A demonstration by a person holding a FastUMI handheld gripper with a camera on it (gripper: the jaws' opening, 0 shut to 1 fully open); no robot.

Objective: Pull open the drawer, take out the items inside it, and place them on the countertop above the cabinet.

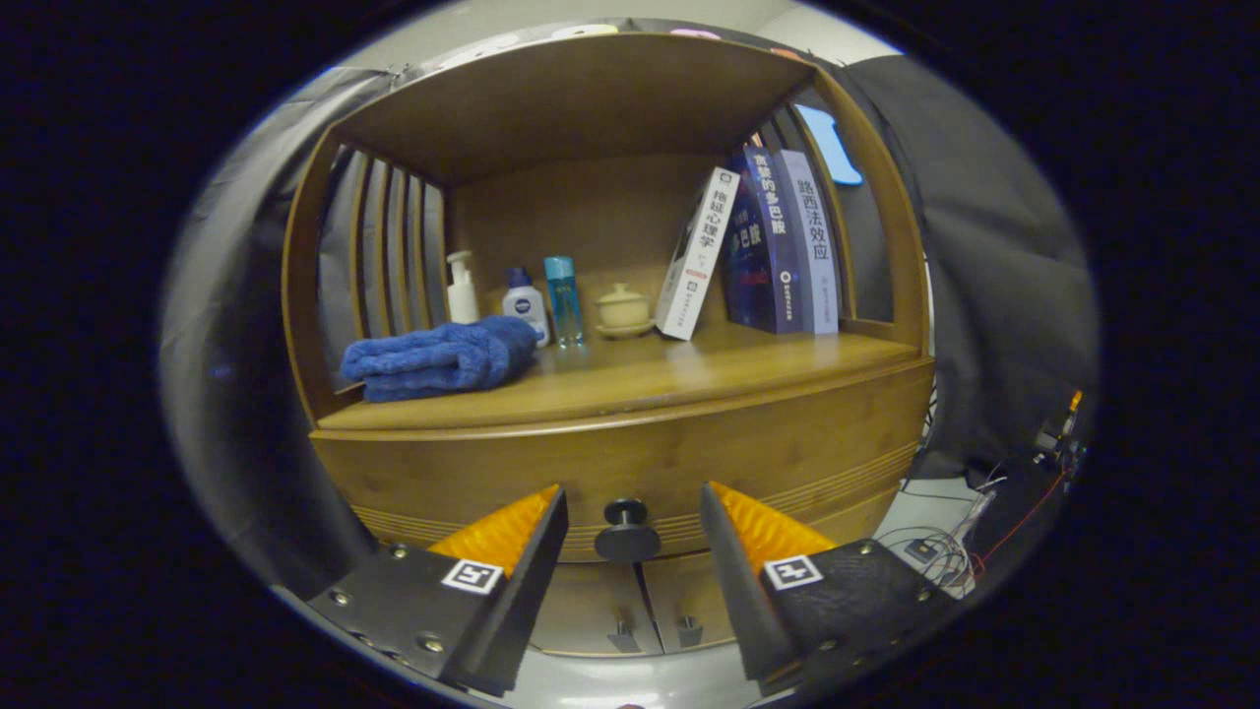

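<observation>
Lower centre of frame: drawer knob (627, 530) on closed drawer front (630, 458), between released tongs (630, 517), untouched. Advance straight, centre knob, clench on stem, pull level. Tabletop (689, 374) above.

Your view is dim and warm, with the shelf top (581, 98) shading the recess beneath; straight edges bow strongly toward the rim, and the near fingers (512, 551) look slightly soft
</observation>
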